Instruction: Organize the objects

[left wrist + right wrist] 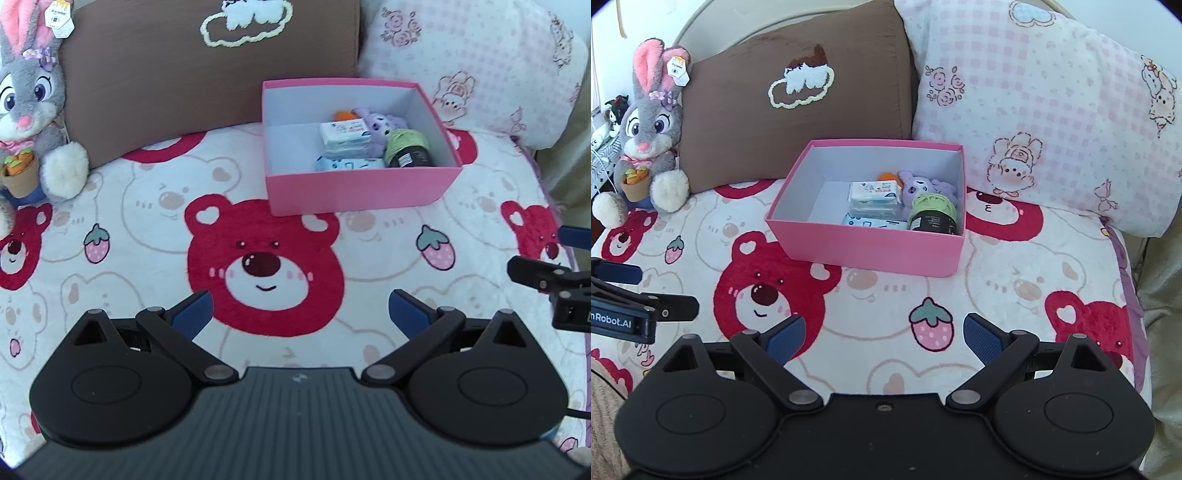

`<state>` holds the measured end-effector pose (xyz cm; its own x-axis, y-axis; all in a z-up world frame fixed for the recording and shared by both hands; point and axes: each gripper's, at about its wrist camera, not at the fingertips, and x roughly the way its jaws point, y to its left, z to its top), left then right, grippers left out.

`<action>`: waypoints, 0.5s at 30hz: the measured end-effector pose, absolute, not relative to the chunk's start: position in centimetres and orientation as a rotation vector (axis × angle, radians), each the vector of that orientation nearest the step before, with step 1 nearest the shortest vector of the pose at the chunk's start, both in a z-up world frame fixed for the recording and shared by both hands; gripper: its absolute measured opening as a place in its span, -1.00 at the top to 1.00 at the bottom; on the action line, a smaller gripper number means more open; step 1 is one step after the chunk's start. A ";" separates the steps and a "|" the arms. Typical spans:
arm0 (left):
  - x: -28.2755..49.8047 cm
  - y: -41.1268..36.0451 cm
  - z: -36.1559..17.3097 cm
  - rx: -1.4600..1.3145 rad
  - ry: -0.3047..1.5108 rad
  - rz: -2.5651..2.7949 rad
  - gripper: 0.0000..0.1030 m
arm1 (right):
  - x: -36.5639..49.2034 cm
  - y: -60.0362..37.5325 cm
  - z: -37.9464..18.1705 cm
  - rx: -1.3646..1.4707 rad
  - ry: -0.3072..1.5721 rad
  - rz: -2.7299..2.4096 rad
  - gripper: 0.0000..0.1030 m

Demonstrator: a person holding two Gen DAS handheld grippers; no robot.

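Plush bedding printed with red bears and strawberries covers the bed (1015, 295), with pillows propped along the back. At ten o'clock in the right wrist view sits a grey stuffed rabbit with pink ears (650, 140), leaning by a brown cushion with a stitched cloud (798, 99). The left hand-held gripper (300, 312) hovers over the blanket, its blue-padded fingers spread wide with nothing between them. At twelve to one o'clock from it stands an open pink cardboard box (354, 192), already holding white tissue packs (345, 138), a purple plush toy (380, 123) and a green yarn ball with a black label (406, 147). The right hand-held gripper (884, 334) is likewise apart and empty, with the box at twelve o'clock, its long axis running left to right. Both hands seem about equally near. No loose item remains on the blanket, so the sorting looks nearly done, unless the rabbit counts.
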<state>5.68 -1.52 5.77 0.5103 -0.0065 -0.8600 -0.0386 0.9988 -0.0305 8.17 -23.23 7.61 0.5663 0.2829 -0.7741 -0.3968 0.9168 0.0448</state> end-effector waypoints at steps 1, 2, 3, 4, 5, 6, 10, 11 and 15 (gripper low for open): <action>5.8 -1.4 5.7 -0.053 1.039 0.021 -1.00 | 8.1 -23.2 7.6 -0.140 0.884 0.398 -0.84; 5.8 -1.3 5.6 -0.061 1.043 0.021 -1.00 | 8.2 -23.3 7.5 -0.139 0.888 0.396 -0.84; 5.8 -1.2 5.6 -0.067 1.048 0.019 -1.00 | 8.2 -23.3 7.5 -0.138 0.892 0.394 -0.84; 5.9 -1.1 5.5 -0.073 1.052 0.018 -1.00 | 8.3 -23.4 7.4 -0.137 0.895 0.394 -0.84; 5.8 -1.1 5.5 -0.077 1.052 0.021 -1.00 | 8.3 -23.4 7.4 -0.138 0.897 0.392 -0.84; 5.8 -1.1 5.5 -0.076 1.050 0.024 -1.00 | 8.3 -23.4 7.3 -0.137 0.899 0.390 -0.84; 5.8 -1.2 5.5 -0.078 1.048 0.033 -1.00 | 8.3 -23.4 7.3 -0.140 0.905 0.386 -0.84; 5.8 -1.2 5.5 -0.082 1.050 0.034 -1.00 | 8.3 -23.4 7.2 -0.141 0.905 0.386 -0.84; 5.9 -1.2 5.5 -0.077 1.050 0.039 -1.00 | 8.3 -23.3 7.2 -0.148 0.906 0.380 -0.84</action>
<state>5.87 -1.21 5.51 0.4970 -0.0048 -0.8677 -0.0687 0.9966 -0.0448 8.34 -23.30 7.19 0.5555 0.2587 -0.7902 -0.3819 0.9236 0.0339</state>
